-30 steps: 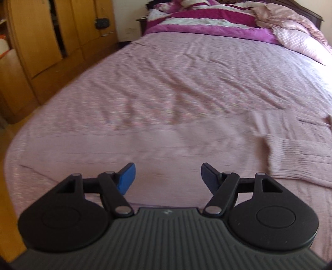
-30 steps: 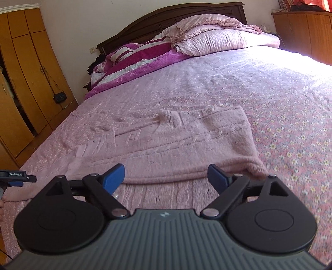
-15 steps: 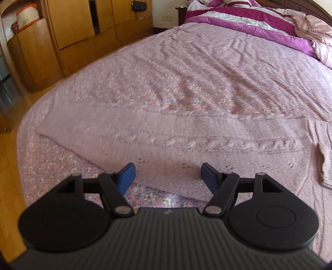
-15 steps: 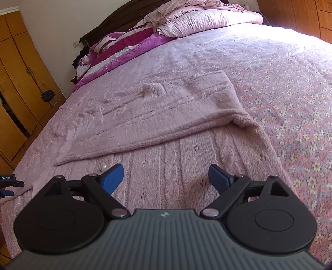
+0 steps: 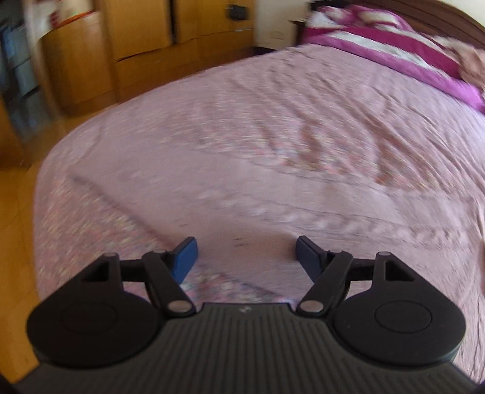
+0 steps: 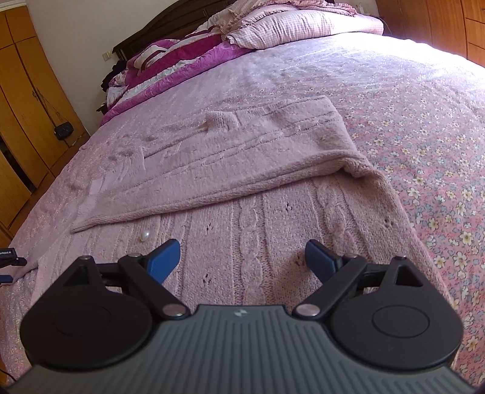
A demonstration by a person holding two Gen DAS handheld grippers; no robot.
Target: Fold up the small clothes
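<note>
**Two open claws over a pink knit on the bed**

Two grippers, both w/ jaws apart and nothing between the blue pads.

Right gripper [image 6: 241, 256]: hangs just above the pink cable-knit sweater [image 6: 257, 218], tilted down toward it. Pads wide, not touching the knit as far as the view shows. The sweater lies flat on the floral bedspread [image 6: 424, 145], in the near half of the bed, closer to the foot edge than the headboard. Its upper layer is folded over: a long straight folded edge runs across the garment from near the bed's left edge up to a bunched corner on the right. A ribbed cuff sits on top of the folded layer, toward the pillows. A small white pearl button [image 6: 145, 235] rests on the lower layer, just beyond the gripper's left pad.

Left gripper [image 5: 246, 257]: view is motion-blurred. Jaws have just been opening a bit further; empty. It hovers over the sweater's edge near the foot corner on the bed's left side; the knit's border runs diagonally toward the left pad, w/ floral bedspread showing below it. Contact w/ cloth: can't tell thru blur.

At the head end: striped magenta quilt [image 6: 169, 60] and a pink checked pillow [image 6: 291, 27]. Wooden wardrobes [image 5: 145, 45] stand beside the bed.
</note>
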